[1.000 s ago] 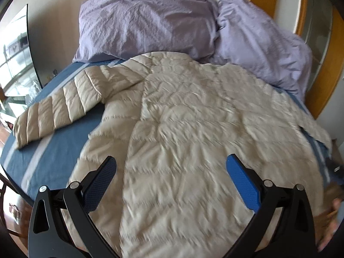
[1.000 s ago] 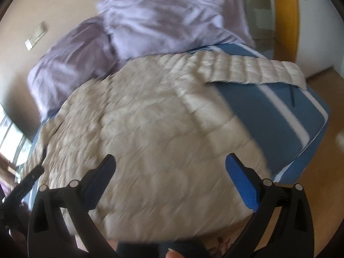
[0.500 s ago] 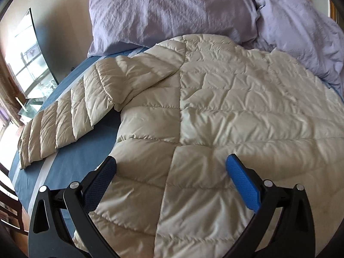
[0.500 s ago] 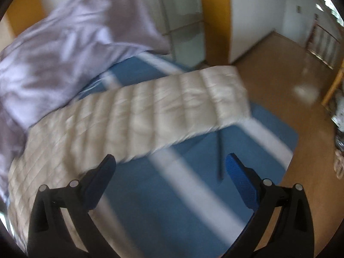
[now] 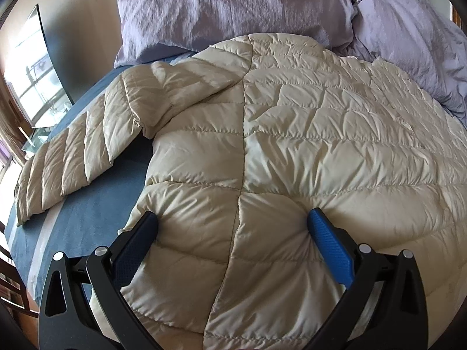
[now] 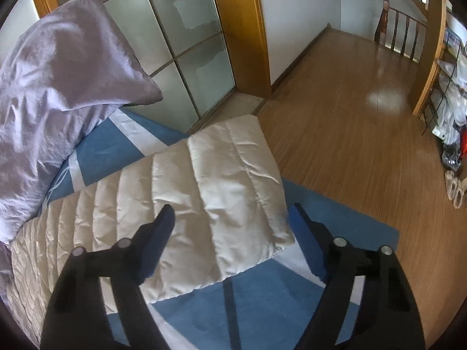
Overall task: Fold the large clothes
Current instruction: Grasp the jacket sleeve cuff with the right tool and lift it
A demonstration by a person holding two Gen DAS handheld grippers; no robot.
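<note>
Judging the folding barely begun, we found the jacket [image 5: 292,151] spread flat on the bed [image 6: 262,306], both sleeves out, our left gripper [image 5: 232,227] wide over its hem, our right gripper [image 6: 230,218] just closing, not yet pinching, around the sleeve cuff [image 6: 233,180].

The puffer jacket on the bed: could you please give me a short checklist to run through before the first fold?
1. Jacket lies flat on the blue bed sheet: ok.
2. Sleeve cuff sits between the right gripper fingers, which have just been closing: ok.
3. Right pads pressing the cuff: not ok.
4. Left gripper open with the jacket's body between its fingers: ok.
5. Pillows off the jacket: cannot tell.
</note>
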